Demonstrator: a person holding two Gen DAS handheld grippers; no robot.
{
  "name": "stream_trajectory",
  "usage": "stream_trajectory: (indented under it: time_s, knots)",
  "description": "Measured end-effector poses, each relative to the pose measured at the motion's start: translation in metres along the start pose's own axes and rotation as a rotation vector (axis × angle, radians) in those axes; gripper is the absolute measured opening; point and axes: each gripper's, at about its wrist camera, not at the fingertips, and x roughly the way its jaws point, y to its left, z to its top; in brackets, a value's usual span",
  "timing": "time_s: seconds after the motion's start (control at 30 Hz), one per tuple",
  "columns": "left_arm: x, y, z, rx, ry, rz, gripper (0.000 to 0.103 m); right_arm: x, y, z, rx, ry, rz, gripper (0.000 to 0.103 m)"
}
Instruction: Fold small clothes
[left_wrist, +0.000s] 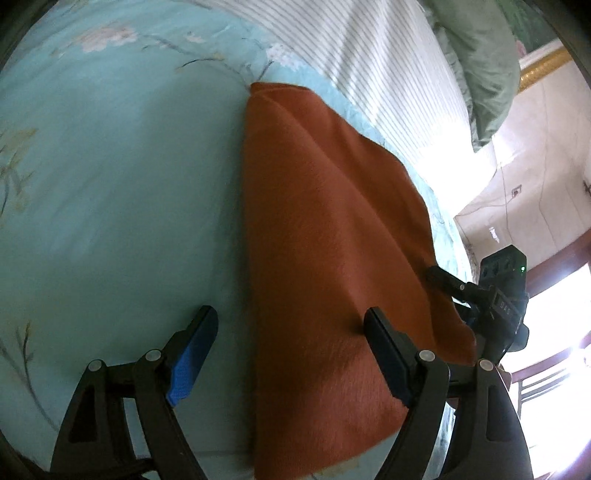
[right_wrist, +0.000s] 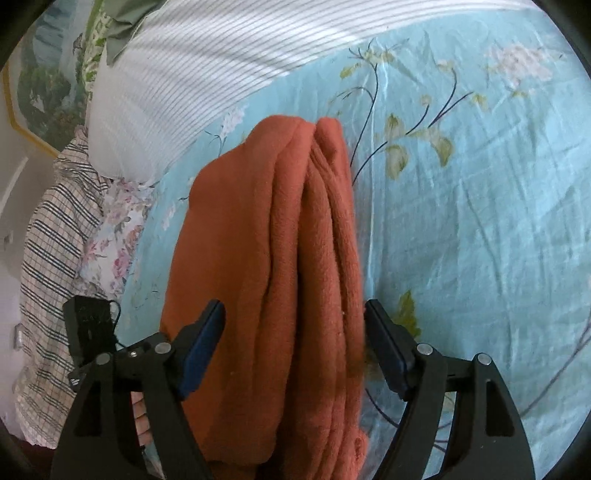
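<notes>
Left wrist view: the left gripper (left_wrist: 291, 325) has its fingers spread wide over the orange cloth (left_wrist: 325, 236), lying mid-frame on the floral sheet (left_wrist: 110, 184). The right gripper (right_wrist: 293, 321) likewise gapes, folded layers bunched between.

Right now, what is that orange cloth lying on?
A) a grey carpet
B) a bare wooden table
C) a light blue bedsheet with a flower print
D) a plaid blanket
C: the orange cloth, bunched in soft folds between the open fingers of the right gripper, lies on the light blue flowered bedsheet; the left view shows the same.
</notes>
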Motion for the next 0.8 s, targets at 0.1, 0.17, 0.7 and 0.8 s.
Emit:
stream_trajectory:
  time_s: [0.1, 0.17, 0.7, 0.8]
  knots:
    - [0.014, -0.004, 0.005, 0.045, 0.014, -0.007, 0.066, 0.008, 0.001, 0.003, 0.001, 0.03, 0.027, 0.075]
    - [0.032, -0.007, 0.01, 0.042, 0.064, -0.035, 0.045, 0.016, 0.006, 0.002, -0.004, 0.07, 0.007, 0.048]
    - [-0.148, 0.018, -0.043, 0.114, -0.155, -0.057, 0.023, 0.046, 0.142, -0.098, -0.084, 0.074, 0.299, 0.026]
    - [-0.181, 0.038, -0.065, 0.095, -0.175, -0.021, 0.023, 0.07, 0.159, -0.117, -0.099, 0.126, 0.315, 0.026]
